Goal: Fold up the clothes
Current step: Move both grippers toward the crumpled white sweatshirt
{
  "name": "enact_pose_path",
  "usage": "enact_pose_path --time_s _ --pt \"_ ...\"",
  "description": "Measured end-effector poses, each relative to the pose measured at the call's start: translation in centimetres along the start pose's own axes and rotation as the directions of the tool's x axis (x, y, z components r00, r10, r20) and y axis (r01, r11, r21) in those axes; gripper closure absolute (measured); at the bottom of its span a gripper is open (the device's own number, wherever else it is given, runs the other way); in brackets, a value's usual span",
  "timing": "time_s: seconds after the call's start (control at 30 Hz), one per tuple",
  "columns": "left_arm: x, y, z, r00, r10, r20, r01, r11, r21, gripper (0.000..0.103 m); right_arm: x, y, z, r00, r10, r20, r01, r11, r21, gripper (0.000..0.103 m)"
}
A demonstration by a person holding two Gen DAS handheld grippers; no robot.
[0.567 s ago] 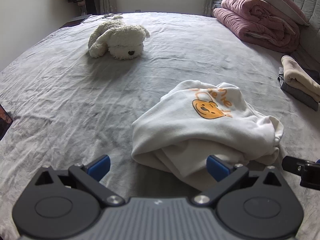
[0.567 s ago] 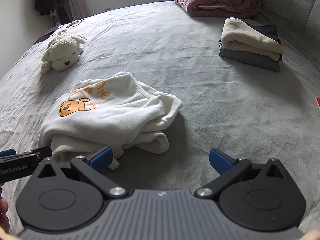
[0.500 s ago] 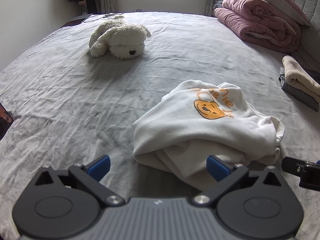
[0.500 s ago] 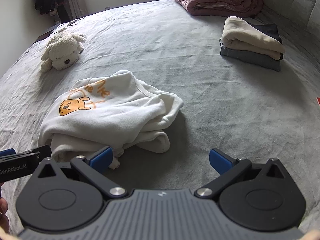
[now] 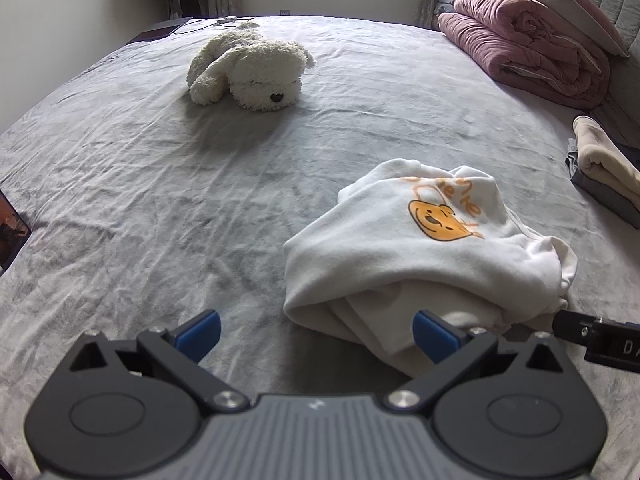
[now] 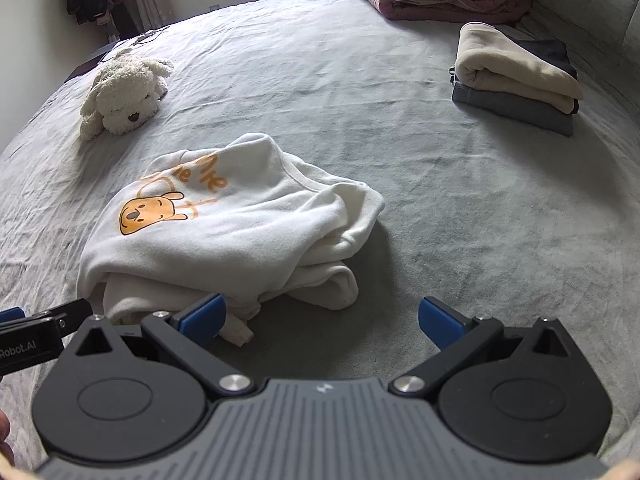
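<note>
The bedsheet (image 5: 140, 184) was plain grey. On it lay a white sweatshirt (image 6: 224, 240) printed with an orange bear face and orange lettering. The far left plush dog (image 5: 250, 68) was cream with a black nose. At the far right, the quilt (image 5: 528, 44) was dusty pink, and the folded pile (image 6: 516, 76) showed cream over dark grey. Both grippers had blue fingertips (image 5: 198, 330) on black arms.

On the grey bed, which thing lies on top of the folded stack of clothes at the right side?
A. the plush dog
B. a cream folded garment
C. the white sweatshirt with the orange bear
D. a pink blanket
B: the cream folded garment rests on darker grey pieces of the stack, while the white sweatshirt lies apart, crumpled near both grippers.
</note>
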State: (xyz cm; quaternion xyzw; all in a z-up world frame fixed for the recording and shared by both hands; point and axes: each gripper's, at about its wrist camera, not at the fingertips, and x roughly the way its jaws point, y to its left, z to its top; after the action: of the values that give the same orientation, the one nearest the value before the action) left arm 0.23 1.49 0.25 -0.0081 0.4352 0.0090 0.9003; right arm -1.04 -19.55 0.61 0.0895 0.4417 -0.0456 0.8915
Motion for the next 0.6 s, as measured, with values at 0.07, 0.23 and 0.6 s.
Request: enact_pose_path --time_s 0.07,0.23,0.6 --pt "0.2 0.0 0.4 1.000 0.000 -0.016 0.000 1.000 0.007 0.001 0.0 0.0 0.3 1.000 -0.001 0.008 0.001 1.000 0.003 0.000" --pt "1.2 -0.4 1.3 0.999 -0.019 -0.042 0.021 0.999 0.043 0.000 1.0 -0.2 1.0 1.000 0.011 -0.003 -0.011 1.000 0.022 0.000" --pt "6.3 -0.5 0.8 0.990 -0.132 -0.053 0.135 0.990 0.052 0.000 5.5 -0.3 1.5 0.995 0.061 -0.078 -0.060 0.998 0.015 0.000"
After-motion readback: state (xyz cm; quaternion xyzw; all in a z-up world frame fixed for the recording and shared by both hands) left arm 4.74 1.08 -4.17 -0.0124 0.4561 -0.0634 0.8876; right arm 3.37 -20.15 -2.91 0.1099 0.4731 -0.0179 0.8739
